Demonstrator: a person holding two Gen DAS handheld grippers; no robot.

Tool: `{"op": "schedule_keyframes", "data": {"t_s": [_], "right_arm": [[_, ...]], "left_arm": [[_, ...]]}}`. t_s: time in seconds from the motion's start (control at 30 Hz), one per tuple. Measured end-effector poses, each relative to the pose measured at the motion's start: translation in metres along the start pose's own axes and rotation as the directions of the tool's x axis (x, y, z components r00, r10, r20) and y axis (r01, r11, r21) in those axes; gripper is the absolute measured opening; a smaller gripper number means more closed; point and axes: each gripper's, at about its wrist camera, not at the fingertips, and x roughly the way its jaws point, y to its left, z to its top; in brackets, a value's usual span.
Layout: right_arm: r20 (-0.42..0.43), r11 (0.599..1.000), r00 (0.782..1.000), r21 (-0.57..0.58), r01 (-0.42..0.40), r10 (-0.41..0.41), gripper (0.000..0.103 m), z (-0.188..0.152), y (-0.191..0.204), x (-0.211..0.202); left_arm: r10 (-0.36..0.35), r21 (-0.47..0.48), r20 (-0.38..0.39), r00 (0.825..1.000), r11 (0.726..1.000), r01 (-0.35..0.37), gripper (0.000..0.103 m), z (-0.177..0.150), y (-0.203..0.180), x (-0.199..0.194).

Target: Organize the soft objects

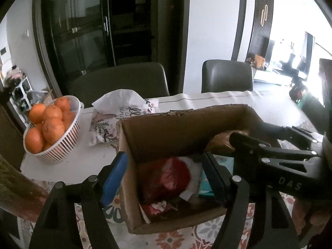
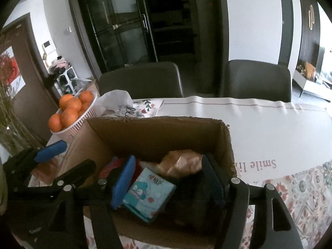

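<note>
Both tongs, left [image 1: 166, 176] and right [image 2: 168, 178], spread wide and empty over the cardboard box [image 2: 157, 132] of soft toys [image 1: 168, 178] on the counter [image 2: 269, 128]: risk of snagging the box wall and dragging it.

An open brown cardboard box [image 1: 157, 132] stands on the table, flaps gone, its top edge ragged. Inside, a red plush thing with white trim [image 1: 168, 178] lies at 9 o'clock. A teal tissue pack printed with a cartoon face [image 2: 149, 193] lies flat at 6 o'clock, and a tan crinkly bundle [image 2: 182, 162] sits at 1 o'clock.
</note>
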Motion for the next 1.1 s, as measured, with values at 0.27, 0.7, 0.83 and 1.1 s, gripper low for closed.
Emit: {"op": "schedule_keyframes", "data": {"t_s": [0.27, 0.7, 0.83, 1.1], "right_arm": [[0.028, 0.999, 0.999, 0.001, 0.040, -0.040, 0.068, -0.004, 0.005, -0.024], [0.114, 0.995, 0.989, -0.024, 0.094, -0.091, 0.068, -0.028, 0.026, -0.099], [0.136, 0.995, 0.986, -0.030, 0.099, -0.094, 0.068, -0.037, 0.034, -0.125], [0.187, 0.989, 0.974, -0.042, 0.140, -0.130, 0.074, -0.065, 0.050, -0.176]], "left_arm": [[0.024, -0.049, 0.022, 0.999, 0.999, -0.023, 0.074, -0.001, 0.007, -0.021], [0.080, -0.056, 0.107, 0.991, 0.996, -0.074, 0.077, -0.019, 0.000, -0.098], [0.085, -0.065, 0.126, 0.988, 0.995, -0.077, 0.078, -0.030, -0.002, -0.124], [0.120, -0.053, 0.173, 0.978, 0.992, -0.113, 0.083, -0.056, -0.010, -0.178]]}}
